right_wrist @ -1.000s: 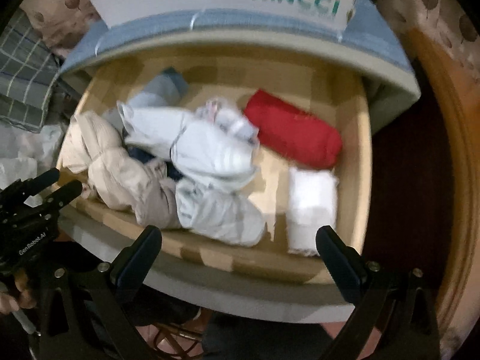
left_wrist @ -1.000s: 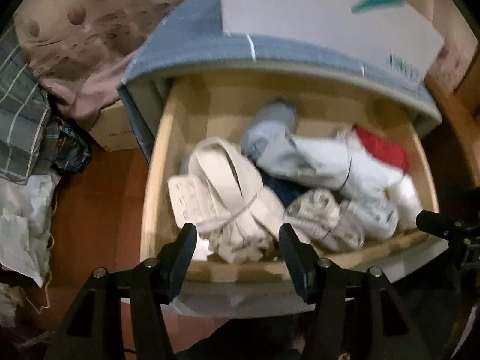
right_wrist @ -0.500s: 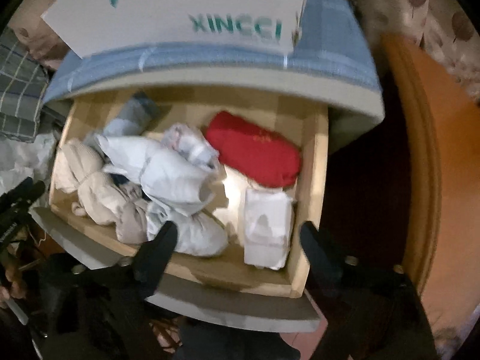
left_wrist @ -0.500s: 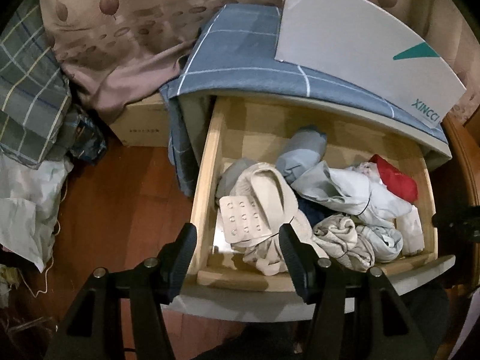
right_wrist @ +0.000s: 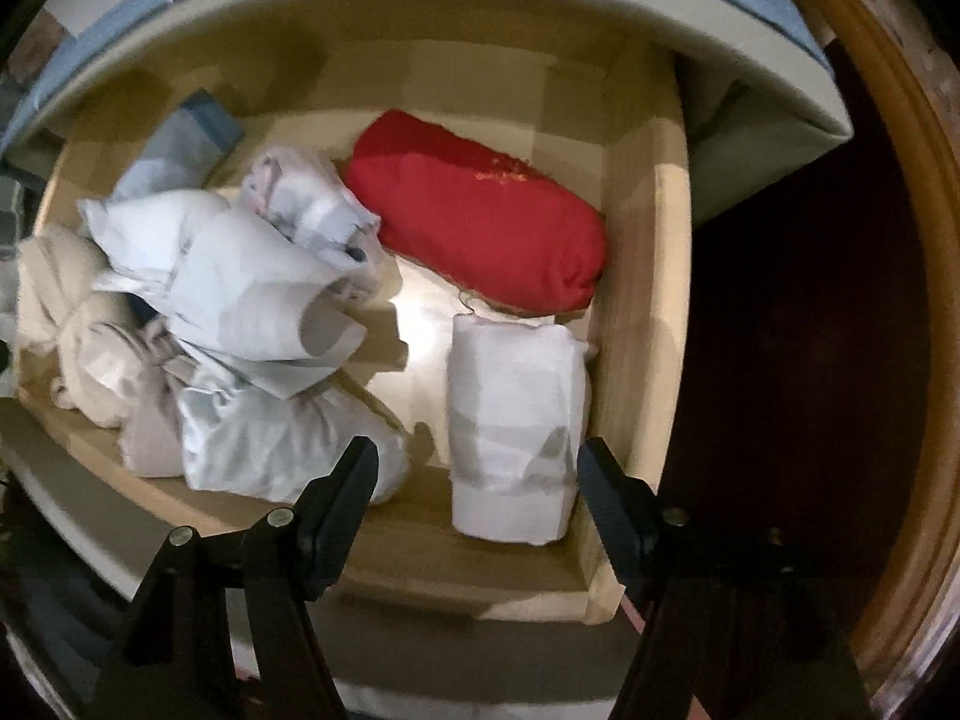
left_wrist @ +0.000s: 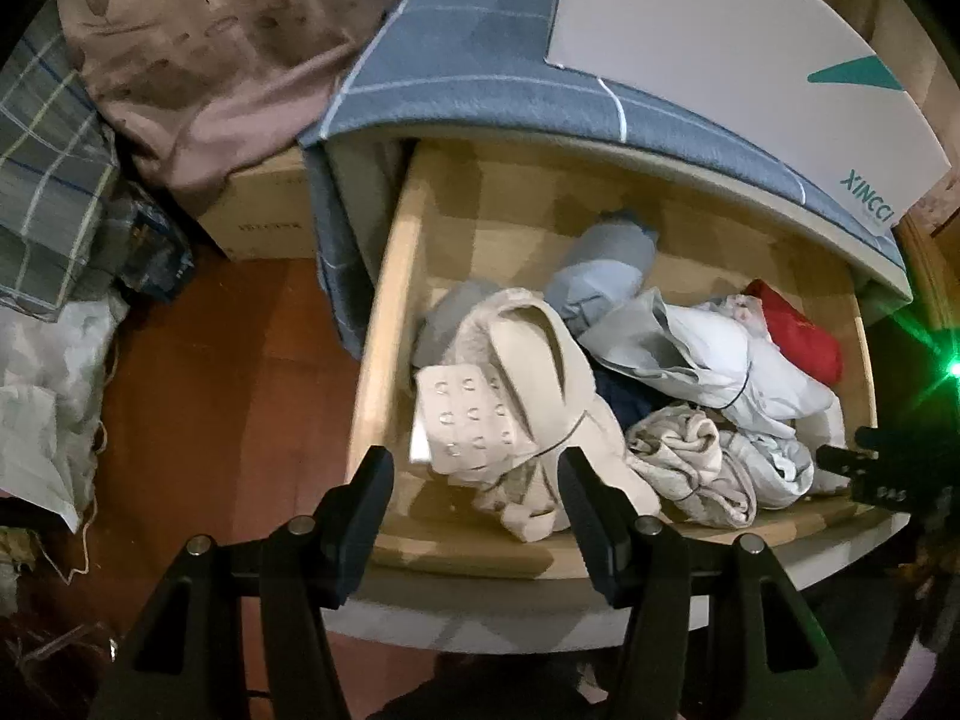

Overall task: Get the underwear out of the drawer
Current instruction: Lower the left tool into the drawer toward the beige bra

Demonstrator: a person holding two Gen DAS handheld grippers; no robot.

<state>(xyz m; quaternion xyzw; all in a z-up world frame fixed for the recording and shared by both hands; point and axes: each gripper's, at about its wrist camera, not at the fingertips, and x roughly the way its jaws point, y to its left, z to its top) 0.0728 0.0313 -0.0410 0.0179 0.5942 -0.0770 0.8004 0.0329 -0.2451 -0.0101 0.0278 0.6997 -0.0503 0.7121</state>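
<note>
Left wrist view: the wooden drawer (left_wrist: 384, 324) stands pulled out, filling centre and right of frame. The left gripper (left_wrist: 474, 498) hangs over its near rim, jaws apart, nothing between the pads. Just beyond the fingertips lies a beige bra (left_wrist: 510, 396) with its hook panel facing up, on the left side of the clothing pile. A grey-blue roll (left_wrist: 606, 270) sits behind it. A blue checked cloth (left_wrist: 480, 84) covers the cabinet top, with a white box (left_wrist: 720, 42) at upper right. The right gripper shows as a dark shape at the right edge.

Right wrist view: the right gripper (right_wrist: 477, 480) points down into the drawer's right half. Its jaws have just been closing; they stand apart, touching nothing. A white folded underwear roll (right_wrist: 516, 420) lies in the gap between the fingertips as seen from the camera, in the lower right corner of the drawer, not yet touched. A red folded garment (right_wrist: 480, 210) lies just behind it. Pale crumpled underwear (right_wrist: 252, 300) fills the left half.
</note>
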